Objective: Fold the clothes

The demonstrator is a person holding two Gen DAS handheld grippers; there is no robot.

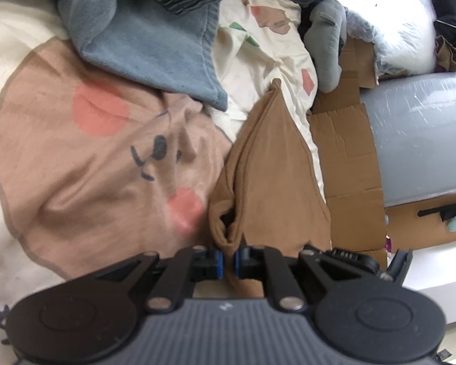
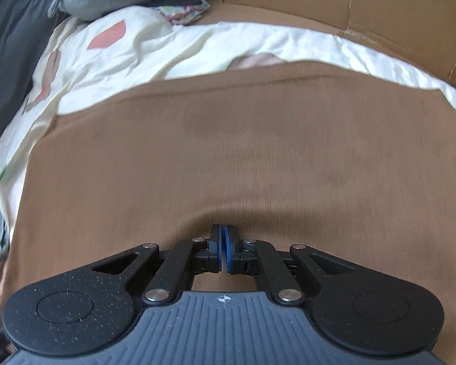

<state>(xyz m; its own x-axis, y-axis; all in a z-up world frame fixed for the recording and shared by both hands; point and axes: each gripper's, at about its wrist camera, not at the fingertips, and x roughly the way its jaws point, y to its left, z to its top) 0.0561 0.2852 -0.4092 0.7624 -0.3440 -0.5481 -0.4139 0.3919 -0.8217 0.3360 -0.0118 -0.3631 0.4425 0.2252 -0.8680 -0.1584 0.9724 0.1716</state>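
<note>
1. Left gripper (image 1: 228, 258): I see its blue pads clamped on a bunched edge of the brown garment (image 1: 270, 164), which rises from the jaws in a narrow peaked fold.
2. Right gripper (image 2: 223, 243): jaws pressed together, pinching the same brown cloth at its near edge.
3. I read the fabric as plain, smooth and tan-brown, lying on a cream printed sheet (image 2: 112, 70).
4. Only my left view shows a blue towel (image 1: 155, 54) and pink bear-face print (image 1: 106, 158).
5. Only my right view shows the garment spread wide and flat, with a cardboard wall (image 2: 380, 9) behind.
</note>
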